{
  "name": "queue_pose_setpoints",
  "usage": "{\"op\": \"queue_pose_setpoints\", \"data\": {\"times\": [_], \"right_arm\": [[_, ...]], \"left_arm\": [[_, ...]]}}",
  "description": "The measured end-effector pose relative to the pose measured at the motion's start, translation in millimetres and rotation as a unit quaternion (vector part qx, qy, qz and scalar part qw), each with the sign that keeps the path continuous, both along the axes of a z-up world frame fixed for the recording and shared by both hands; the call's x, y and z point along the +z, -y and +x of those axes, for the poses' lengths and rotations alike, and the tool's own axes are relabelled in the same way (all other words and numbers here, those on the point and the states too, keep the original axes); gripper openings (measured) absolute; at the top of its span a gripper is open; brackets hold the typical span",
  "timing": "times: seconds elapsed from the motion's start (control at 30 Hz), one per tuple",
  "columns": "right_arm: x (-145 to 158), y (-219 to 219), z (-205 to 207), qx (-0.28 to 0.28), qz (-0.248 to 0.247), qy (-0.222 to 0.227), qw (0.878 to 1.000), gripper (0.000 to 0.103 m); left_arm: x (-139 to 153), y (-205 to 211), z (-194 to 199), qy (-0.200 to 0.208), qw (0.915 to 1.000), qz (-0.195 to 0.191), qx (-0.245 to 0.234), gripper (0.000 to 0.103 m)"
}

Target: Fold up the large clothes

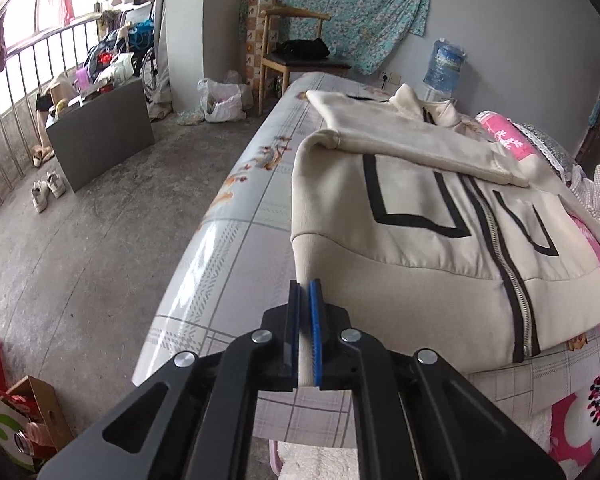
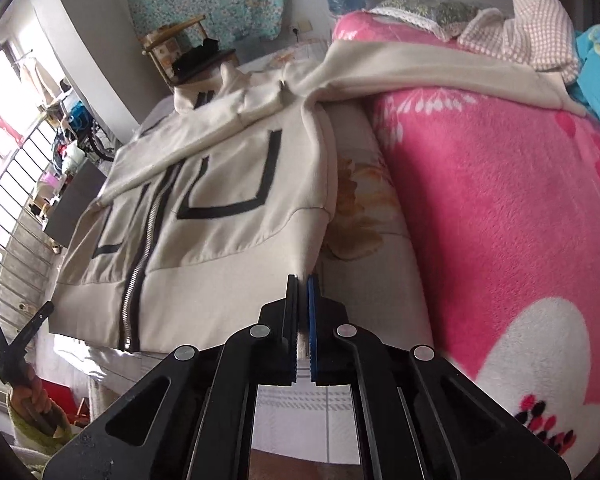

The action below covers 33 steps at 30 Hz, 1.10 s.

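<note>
- The cream fleece zip-up jacket with black stripe trim [image 1: 440, 248] lies front-up along the near edge of the plaid-sheeted bed [image 1: 236, 240], 1 sleeve folded across the chest.
- It looks soft, thick and limp, likely to sag between grips; the hem corners suit holding.
- The left gripper [image 1: 305, 320] is clamped on the hem's left corner.
- The right gripper [image 2: 303, 316] pinches the hem's right corner beside the fluffy pink blanket [image 2: 500, 208].

Cream zip jacket [image 1: 440, 248], black trim, flat on bed, one sleeve folded across chest.
</note>
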State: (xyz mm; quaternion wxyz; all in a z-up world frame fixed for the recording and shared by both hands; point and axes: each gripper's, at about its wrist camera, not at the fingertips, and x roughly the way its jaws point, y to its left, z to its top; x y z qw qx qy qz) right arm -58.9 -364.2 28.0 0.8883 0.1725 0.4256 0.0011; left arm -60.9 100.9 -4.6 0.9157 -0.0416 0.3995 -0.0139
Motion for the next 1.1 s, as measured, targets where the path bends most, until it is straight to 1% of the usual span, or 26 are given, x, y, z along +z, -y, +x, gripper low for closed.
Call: {"op": "queue_pose_setpoints", "data": {"times": [0.07,0.13,0.23,0.33,0.43,0.47,0.5,0.53,0.57,0.6,0.63,0.67,0.7,0.73,0.77,0.83,0.87,0.9,0.97,1.0,1.07,1.1], "right_arm": [[11,-1,-10,0.003,-0.001,0.011,1.0,0.002],[18,-1,-21,0.006,0.003,0.01,1.0,0.002],[23,-2,-44,0.011,0.01,0.007,1.0,0.002],[21,-3,-71,0.008,0.028,-0.004,1.0,0.002],[4,-5,-84,0.009,0.024,-0.033,0.999,0.003],[-6,-6,-84,0.011,0.015,-0.048,0.999,0.003],[-13,-6,-80,0.01,0.009,-0.064,0.998,0.005],[-19,-5,-78,0.011,0.008,-0.081,0.997,0.008],[-19,-2,-77,0.005,0.006,-0.088,0.996,0.008],[-14,2,-77,-0.001,0.002,-0.082,0.997,0.013],[-5,5,-78,-0.004,0.0,-0.07,0.998,0.026],[7,8,-78,-0.009,-0.005,-0.052,0.999,0.035],[18,10,-78,-0.013,-0.013,-0.033,0.999,0.05],[28,9,-75,-0.015,-0.023,-0.014,1.0,0.055],[38,7,-69,-0.013,-0.034,0.001,0.999,0.056],[47,0,-52,0.001,-0.039,0.023,0.999,0.059],[48,-6,-41,0.008,-0.04,0.032,0.999,0.06],[47,-13,-30,0.01,-0.046,0.033,0.998,0.06],[41,-30,-1,0.021,-0.064,0.035,0.997,0.064],[35,-37,13,0.026,-0.071,0.032,0.997,0.072],[21,-51,44,0.037,-0.082,0.013,0.996,0.073],[13,-57,56,0.042,-0.084,0.002,0.996,0.076]], "left_arm": [[13,-1,-9,0.008,0.9999,0.002,-0.013,0.004],[21,-4,-18,0.003,0.9998,0.004,-0.019,0.004],[26,-14,-34,-0.017,0.9996,0.001,-0.021,0.004],[23,-25,-53,-0.047,0.9988,-0.004,-0.013,0.004],[6,-32,-63,-0.087,0.996,-0.018,-0.003,0.005],[-2,-33,-63,-0.102,0.9947,-0.012,0.001,0.007],[-8,-35,-62,-0.115,0.9933,0.006,0.015,0.007],[-10,-38,-60,-0.124,0.9919,0.013,0.023,0.007],[-8,-42,-59,-0.13,0.9912,0.006,0.025,0.008],[-1,-48,-59,-0.126,0.9916,-0.004,0.028,0.011],[7,-52,-59,-0.116,0.9927,-0.009,0.03,0.013],[18,-55,-59,-0.102,0.9943,-0.004,0.029,0.021],[29,-55,-56,-0.087,0.9957,0.011,0.03,0.03],[39,-52,-51,-0.071,0.9967,0.026,0.029,0.034],[48,-48,-44,-0.058,0.9974,0.035,0.025,0.038],[63,-34,-23,-0.038,0.9987,0.033,0.008,0.045],[68,-25,-11,-0.03,0.9991,0.031,0.001,0.051],[71,-14,4,-0.024,0.9993,0.028,-0.007,0.06],[71,10,38,-0.021,0.9991,0.026,-0.024,0.067],[68,23,55,-0.022,0.9989,0.027,-0.032,0.07],[56,50,91,-0.034,0.9978,0.031,-0.048,0.075],[49,64,107,-0.042,0.997,0.039,-0.053,0.075]]}}
